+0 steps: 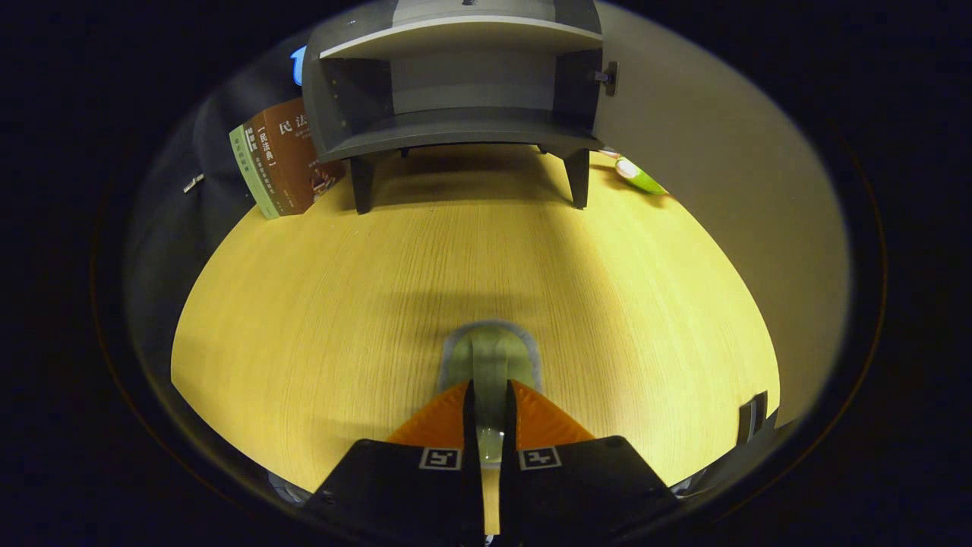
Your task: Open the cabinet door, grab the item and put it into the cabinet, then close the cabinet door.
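On the wooden table (pixel 319 304), the tongs (pixel 490 395) pinch a pale item (pixel 490 353) before the open cabinet (pixel 456 99).

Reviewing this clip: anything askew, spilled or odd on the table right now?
Nothing spilled or damaged. The cabinet stands square on the wooden table, its door swung wide open. The gripper fingers are closed on a flat green item. Books lean upright beside the cabinet.

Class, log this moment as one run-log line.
phase: item grasped | gripper: fingers shut on pale green flat item | dark grey cabinet: door open, beyond fingers | wooden table: under item
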Demonstrator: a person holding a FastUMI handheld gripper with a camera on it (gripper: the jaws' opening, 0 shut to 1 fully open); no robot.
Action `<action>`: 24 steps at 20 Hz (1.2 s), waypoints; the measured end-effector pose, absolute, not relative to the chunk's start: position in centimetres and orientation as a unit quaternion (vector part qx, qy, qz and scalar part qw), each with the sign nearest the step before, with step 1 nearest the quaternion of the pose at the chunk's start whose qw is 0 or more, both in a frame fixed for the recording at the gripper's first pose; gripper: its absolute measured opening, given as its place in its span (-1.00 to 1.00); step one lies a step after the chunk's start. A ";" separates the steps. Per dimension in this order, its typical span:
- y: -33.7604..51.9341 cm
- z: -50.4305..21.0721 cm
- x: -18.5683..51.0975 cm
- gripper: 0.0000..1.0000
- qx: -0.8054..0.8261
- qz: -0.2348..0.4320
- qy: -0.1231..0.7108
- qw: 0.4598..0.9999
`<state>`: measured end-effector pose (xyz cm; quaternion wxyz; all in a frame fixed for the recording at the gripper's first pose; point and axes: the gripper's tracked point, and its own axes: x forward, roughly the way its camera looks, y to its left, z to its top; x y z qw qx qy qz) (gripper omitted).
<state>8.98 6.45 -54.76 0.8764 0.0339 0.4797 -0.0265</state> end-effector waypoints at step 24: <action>10.4 -19.8 22.1 -0.75 0.066 0.036 0.246 0.966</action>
